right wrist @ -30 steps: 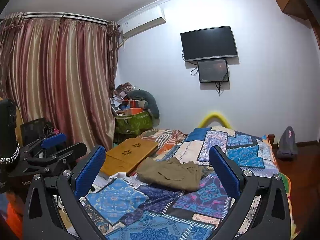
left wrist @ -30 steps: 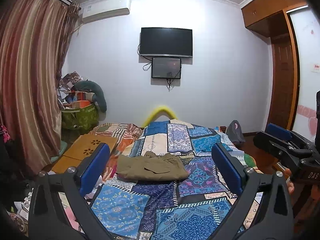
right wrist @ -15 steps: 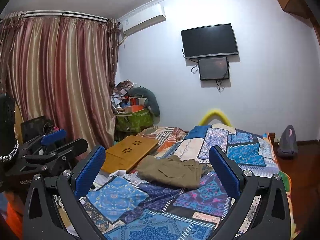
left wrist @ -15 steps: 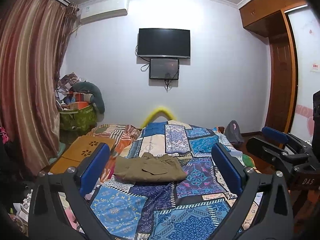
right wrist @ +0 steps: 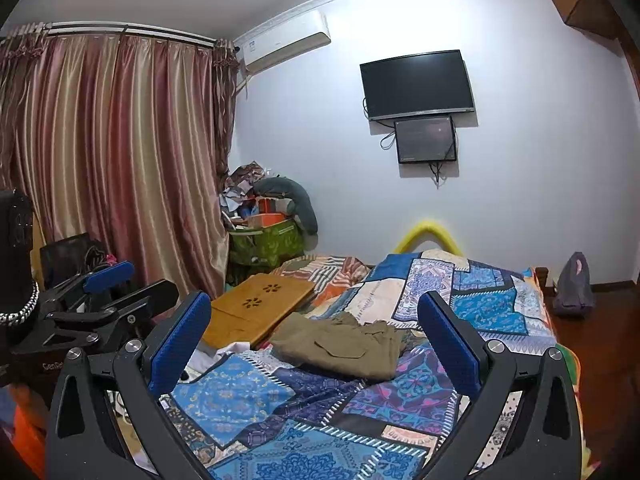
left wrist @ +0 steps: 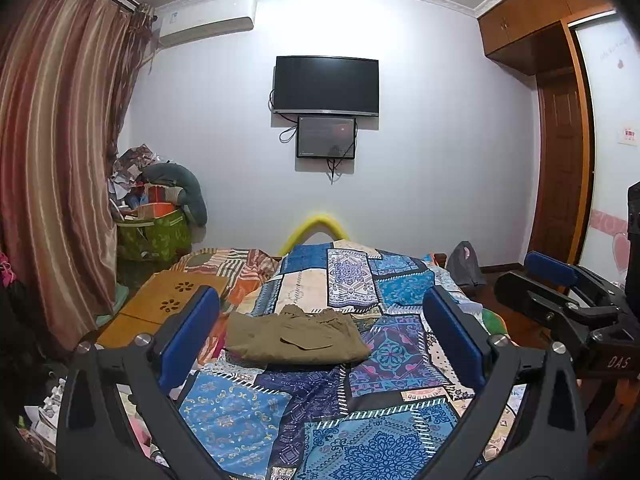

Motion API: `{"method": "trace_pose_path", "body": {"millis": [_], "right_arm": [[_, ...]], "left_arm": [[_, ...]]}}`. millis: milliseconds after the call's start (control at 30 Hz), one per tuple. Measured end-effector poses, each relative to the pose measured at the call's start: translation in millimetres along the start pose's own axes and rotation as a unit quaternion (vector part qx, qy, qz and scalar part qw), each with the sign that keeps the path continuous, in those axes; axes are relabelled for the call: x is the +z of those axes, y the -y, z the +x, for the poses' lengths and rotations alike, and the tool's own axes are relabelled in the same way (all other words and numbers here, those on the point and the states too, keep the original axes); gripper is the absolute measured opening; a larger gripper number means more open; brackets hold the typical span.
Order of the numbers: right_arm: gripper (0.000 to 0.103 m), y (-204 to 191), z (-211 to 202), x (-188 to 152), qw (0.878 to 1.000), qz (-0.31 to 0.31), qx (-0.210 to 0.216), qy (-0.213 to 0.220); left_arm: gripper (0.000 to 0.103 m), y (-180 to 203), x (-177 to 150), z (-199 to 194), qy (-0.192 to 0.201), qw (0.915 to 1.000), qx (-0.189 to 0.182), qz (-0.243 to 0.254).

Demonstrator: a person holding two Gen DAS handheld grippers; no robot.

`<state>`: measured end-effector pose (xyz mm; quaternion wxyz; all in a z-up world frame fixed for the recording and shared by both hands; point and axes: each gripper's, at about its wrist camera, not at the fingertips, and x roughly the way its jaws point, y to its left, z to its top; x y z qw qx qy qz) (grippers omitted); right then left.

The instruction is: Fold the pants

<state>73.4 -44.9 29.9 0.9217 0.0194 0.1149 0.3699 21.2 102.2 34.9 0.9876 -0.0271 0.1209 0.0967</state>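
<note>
Left wrist view: curtain (left wrist: pixel 52 168) cut off at frame edge; wooden lap table (left wrist: pixel 168 308) partly hidden behind left gripper (left wrist: pixel 320 334), spread wide, empty. Pants (left wrist: pixel 294 334) folded flat on bed (left wrist: pixel 360 420) quilt, well apart from fingers. Right gripper (left wrist: pixel 560 300) only partly seen there. Right wrist view: right gripper (right wrist: pixel 314 346) likewise wide, empty; pants' far edge rumpled, hard to read.

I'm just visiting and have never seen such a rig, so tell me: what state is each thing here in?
Pants: folded, lying on the quilt, untouched.
Left gripper: open, empty.
Right gripper: open, empty.
TV: screen dark.
Curtain: drawn shut.
Quilt: spread over the bed.
</note>
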Motion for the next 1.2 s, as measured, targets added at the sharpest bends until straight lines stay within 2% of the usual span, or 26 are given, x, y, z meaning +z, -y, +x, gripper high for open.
{"method": "trace_pose_path", "body": {"millis": [1200], "right_arm": [[0.103, 1.4, 7.6, -3.9, 1.0, 0.009, -0.003, -0.012]], "left_arm": [[0.103, 7.7, -6.5, 14.6, -0.019, 0.9996, -0.021, 0.006]]}}
